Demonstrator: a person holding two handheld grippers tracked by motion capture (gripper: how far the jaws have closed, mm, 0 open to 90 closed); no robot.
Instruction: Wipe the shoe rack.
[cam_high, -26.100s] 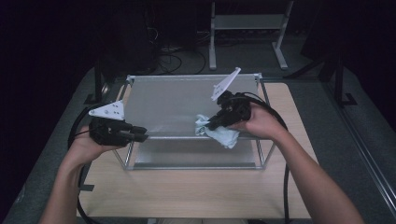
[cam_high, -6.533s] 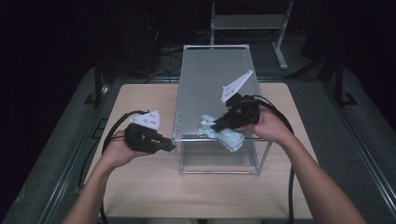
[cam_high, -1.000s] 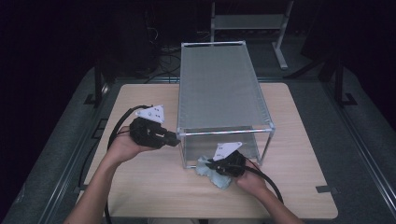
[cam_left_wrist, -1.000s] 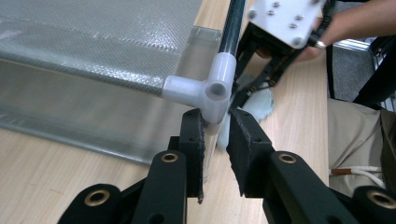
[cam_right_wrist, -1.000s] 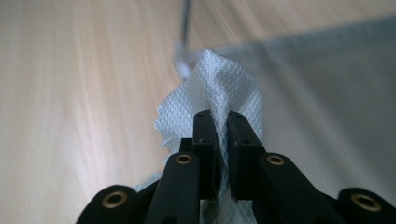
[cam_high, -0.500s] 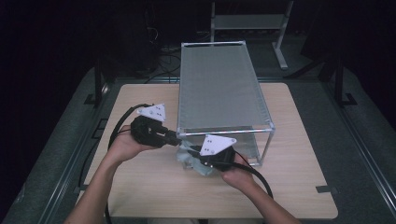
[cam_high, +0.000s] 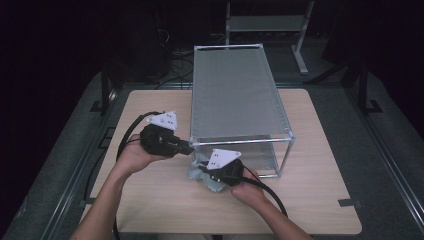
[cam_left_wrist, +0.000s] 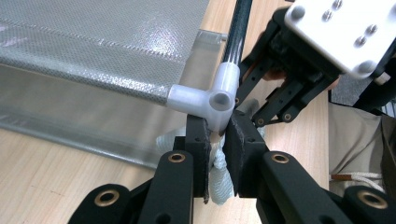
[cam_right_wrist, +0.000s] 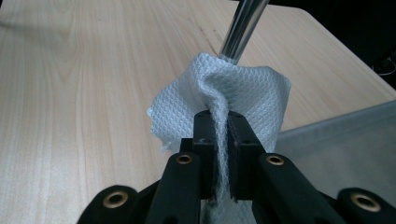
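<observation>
Right gripper (cam_right_wrist: 219, 123) clamps the white waffle-weave cloth (cam_right_wrist: 233, 88) against the metal-framed mesh box's (cam_high: 235, 95) near-left post, while left gripper (cam_left_wrist: 215, 135), jaws just closing, pinches its white plastic corner joint (cam_left_wrist: 210, 100).

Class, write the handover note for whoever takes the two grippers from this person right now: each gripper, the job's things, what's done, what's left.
Left gripper: its fingers have just closed on the front-left corner connector of the mesh-topped frame, steadying it.
Right gripper: shut on the white cloth, pressed against the upright post at that same corner, low, near the wooden table.
Done: cloth gripped and brought to the post.
Left, probably: wipe along the post and the remaining bars, then release the frame.
</observation>
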